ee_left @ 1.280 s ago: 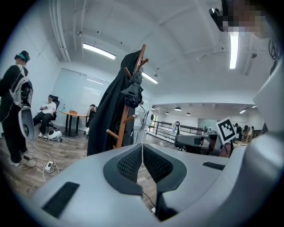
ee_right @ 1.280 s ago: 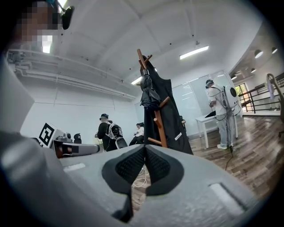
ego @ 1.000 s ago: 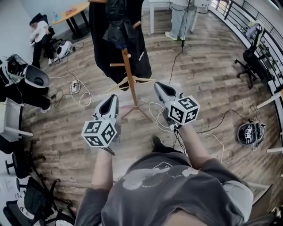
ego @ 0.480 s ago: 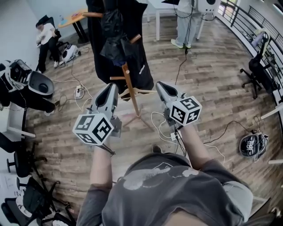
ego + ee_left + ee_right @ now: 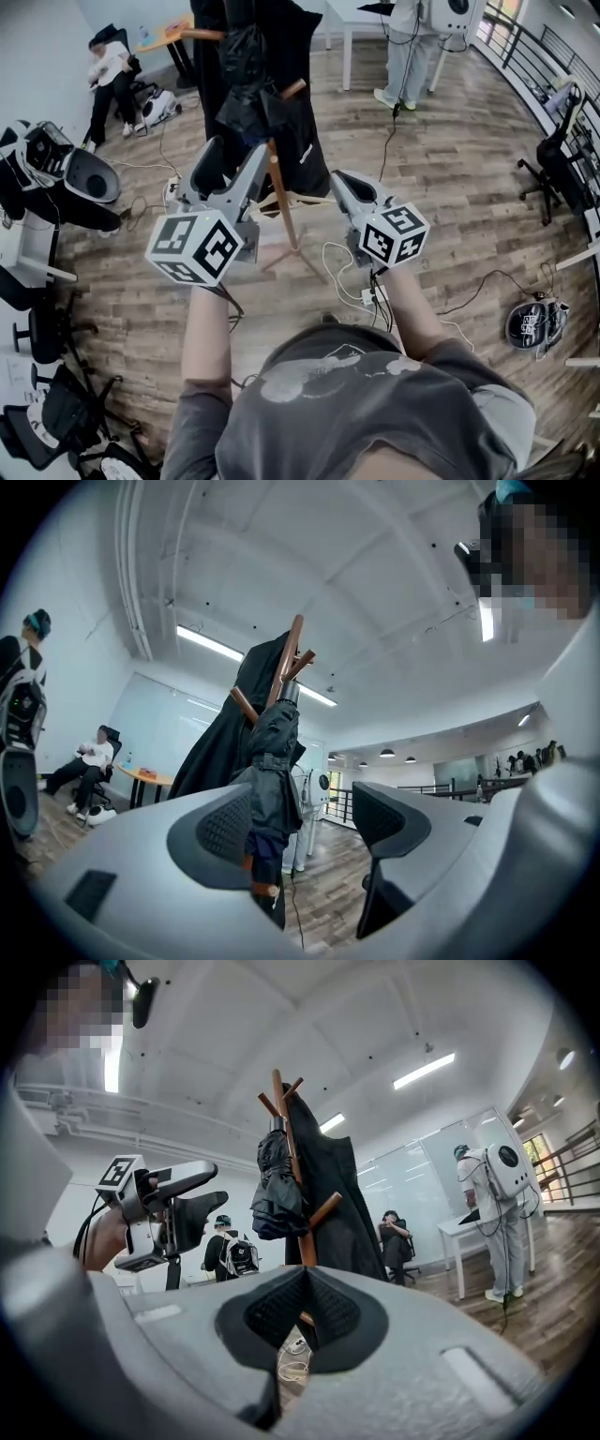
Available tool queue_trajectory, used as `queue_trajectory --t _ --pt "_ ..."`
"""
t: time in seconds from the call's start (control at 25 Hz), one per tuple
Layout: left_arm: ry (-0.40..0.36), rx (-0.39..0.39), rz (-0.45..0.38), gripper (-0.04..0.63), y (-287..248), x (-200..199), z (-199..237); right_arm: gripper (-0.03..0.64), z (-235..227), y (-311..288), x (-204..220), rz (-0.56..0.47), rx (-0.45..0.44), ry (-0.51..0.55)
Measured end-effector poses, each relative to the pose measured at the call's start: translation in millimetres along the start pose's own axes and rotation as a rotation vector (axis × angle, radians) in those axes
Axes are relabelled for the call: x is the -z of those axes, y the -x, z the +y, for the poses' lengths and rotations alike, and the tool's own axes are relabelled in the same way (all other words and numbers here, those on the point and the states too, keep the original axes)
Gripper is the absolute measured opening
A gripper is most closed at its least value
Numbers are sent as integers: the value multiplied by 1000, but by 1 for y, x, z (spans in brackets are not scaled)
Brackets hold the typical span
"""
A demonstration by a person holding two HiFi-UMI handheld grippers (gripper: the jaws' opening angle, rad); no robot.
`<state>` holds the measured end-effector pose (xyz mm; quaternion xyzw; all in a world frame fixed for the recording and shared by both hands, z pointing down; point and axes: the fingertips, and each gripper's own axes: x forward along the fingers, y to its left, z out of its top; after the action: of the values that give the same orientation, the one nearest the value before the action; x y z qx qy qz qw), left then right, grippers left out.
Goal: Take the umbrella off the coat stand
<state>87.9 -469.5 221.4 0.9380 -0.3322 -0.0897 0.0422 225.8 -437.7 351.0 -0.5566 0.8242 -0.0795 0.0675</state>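
A folded black umbrella (image 5: 246, 80) hangs high on the wooden coat stand (image 5: 279, 197), next to a black coat (image 5: 302, 66). My left gripper (image 5: 234, 161) is raised just in front of the stand and below the umbrella. Its jaws are opening, stand wide apart and grip nothing. In the left gripper view the umbrella (image 5: 272, 771) shows in the gap beyond the left gripper (image 5: 305, 822), untouched. My right gripper (image 5: 339, 183) is lower, to the right of the pole, and shut on nothing. The right gripper view has the umbrella (image 5: 275, 1185) and stand (image 5: 298, 1213) ahead of the right gripper (image 5: 302, 1312).
A seated person (image 5: 108, 70) and an orange table (image 5: 169, 36) are at the back left. Another person (image 5: 408, 42) stands by a white table at the back. Cables (image 5: 347, 267) lie around the stand's feet. Office chairs (image 5: 558, 141) and a railing line the right side.
My left gripper has risen toward the stand and its jaws, shut before, now stand wide apart. My right gripper has edged up and forward, still shut.
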Motion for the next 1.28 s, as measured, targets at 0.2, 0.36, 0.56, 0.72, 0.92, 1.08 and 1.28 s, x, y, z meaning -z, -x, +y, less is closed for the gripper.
queue_trajectory --t 0.2,0.36,0.56,0.72,0.92,1.08,1.28 --pt "-49 -17 45 367 -23 -11 12 -2 1 -8 -11 -8 -23 21" --pt "-60 -20 74 373 -41 -16 17 -2 -5 -17 -25 -29 -23 41" --pt "-61 -45 85 373 -60 -21 28 -2 -13 -27 -47 -45 -23 76" --pt "-73 -28 123 373 -76 -19 28 -2 -19 -34 -65 -64 -25 102" --pt "-84 -43 148 380 -93 -19 35 -2 -24 -40 -81 -87 -33 107" --pt "-80 -100 135 385 -102 -24 45 -2 -28 -42 -81 -87 -44 94" --pt "-75 -112 178 388 -117 -13 49 -2 -33 -51 -79 -83 -51 77"
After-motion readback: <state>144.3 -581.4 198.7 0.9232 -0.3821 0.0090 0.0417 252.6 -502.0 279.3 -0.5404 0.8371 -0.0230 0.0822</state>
